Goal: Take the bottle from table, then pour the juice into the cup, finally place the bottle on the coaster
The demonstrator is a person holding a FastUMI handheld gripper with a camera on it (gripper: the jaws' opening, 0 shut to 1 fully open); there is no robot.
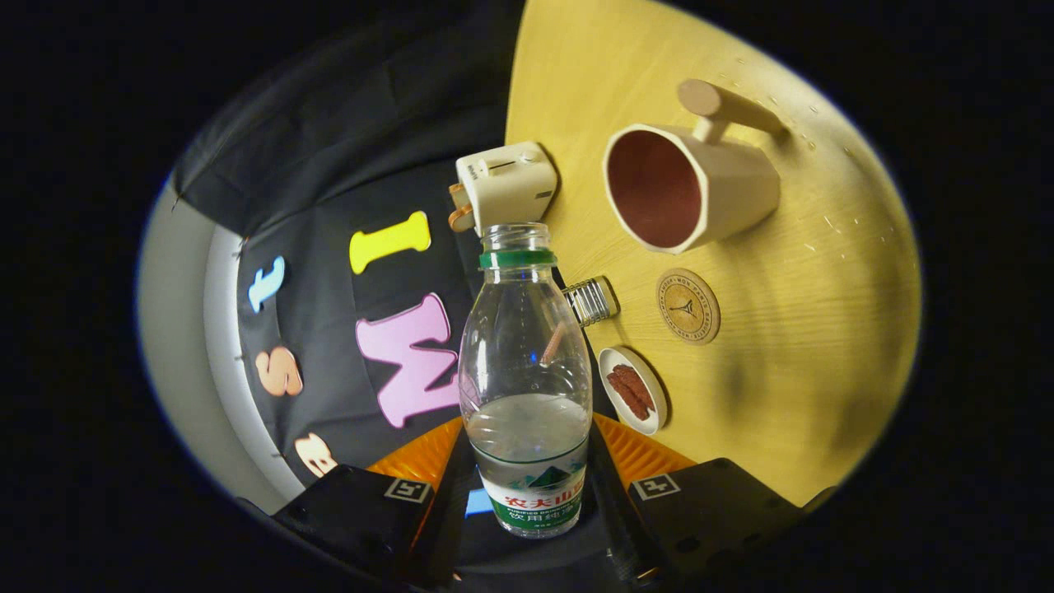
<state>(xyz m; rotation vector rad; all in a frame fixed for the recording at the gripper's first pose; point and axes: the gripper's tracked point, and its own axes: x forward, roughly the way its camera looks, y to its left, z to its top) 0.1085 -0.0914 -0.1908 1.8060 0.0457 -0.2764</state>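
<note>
Tool (527, 486) is rolled onto its side: the counter (790, 346) appears as a near-vertical plane and its far edge runs upright past the toaster, with the booth wall beyond it. Both fingers (428, 461) close against the lower body of the bottle (525, 387), one on each flank, so the tool holds the bottle firmly at label height.

Bottle: clear plastic, uncapped, green ring under the open neck. It sits between the fingers and extends straight ahead of them, mouth pointing forward. Clear liquid fills roughly the lower part, level just above the label. No contact between bottle and counter visible.

Cup (687, 185): cream outside, dark red inside, with a stick-like handle. It stands on the counter beyond the bottle's mouth and off to one side, well apart from it; its opening faces toward the camera. Bottle mouth is not over the cup.

Coaster (687, 305): round, wooden, printed emblem, flat on the counter between the cup and the small dish, nothing on it.

Other items: white toy toaster (504, 185) near the counter's far edge, just beyond the bottle neck; small ribbed metal object (591, 301) beside the bottle's shoulder; oval white dish (632, 389) holding brown strips, close to the finger on that side.
</note>
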